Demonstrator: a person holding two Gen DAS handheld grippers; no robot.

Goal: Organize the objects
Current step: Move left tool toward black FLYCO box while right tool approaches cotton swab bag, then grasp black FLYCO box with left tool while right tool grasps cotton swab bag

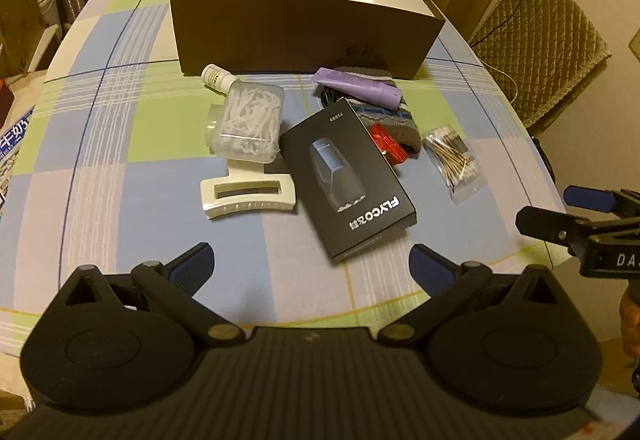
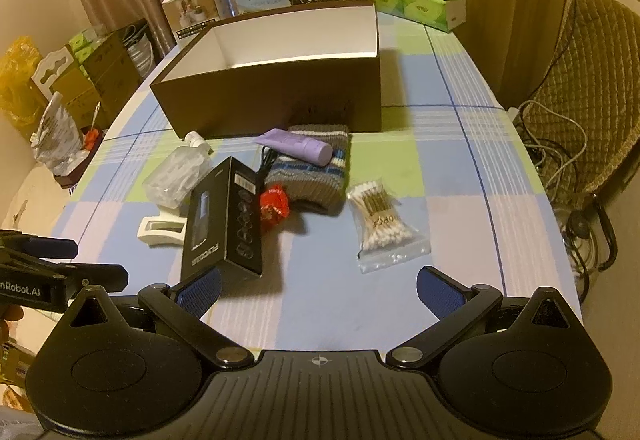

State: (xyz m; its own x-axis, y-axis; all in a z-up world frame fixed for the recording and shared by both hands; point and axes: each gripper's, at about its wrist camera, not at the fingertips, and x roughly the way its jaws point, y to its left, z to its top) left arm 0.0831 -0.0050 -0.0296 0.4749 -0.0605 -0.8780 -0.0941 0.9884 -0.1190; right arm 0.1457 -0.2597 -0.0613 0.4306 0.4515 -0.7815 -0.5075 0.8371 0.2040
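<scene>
1. Shaver box (image 1: 347,179) (black, "FLYCO"): lies flat mid-table, btwn hair claw clip (image 1: 248,195) and red packet (image 1: 387,143). Prob. stiff card, lightish, smooth sleeve so may slip; take it across the narrow width, on the long edges.
2. Cotton swab bag (image 2: 384,224): thin plastic, soft, v. light, crinkly. Pinch the zip end; lies alone, right of the pile.
3. Purple tube (image 1: 360,87) rests on knit sock (image 1: 390,111); tube squashy, sock floppy. Floss pick tub (image 1: 248,125) and small white bottle (image 1: 218,77) look rigid, light.
4. Brown storage box (image 1: 304,35) behind the pile, open, nothing seen inside; judged as the drop spot.
5. Left gripper (image 1: 312,268): jaws wide apart, empty, low over near table edge, aimed at shaver box.
6. Right gripper (image 2: 320,292): jaws also spread, empty, near edge, swab bag just ahead.
</scene>
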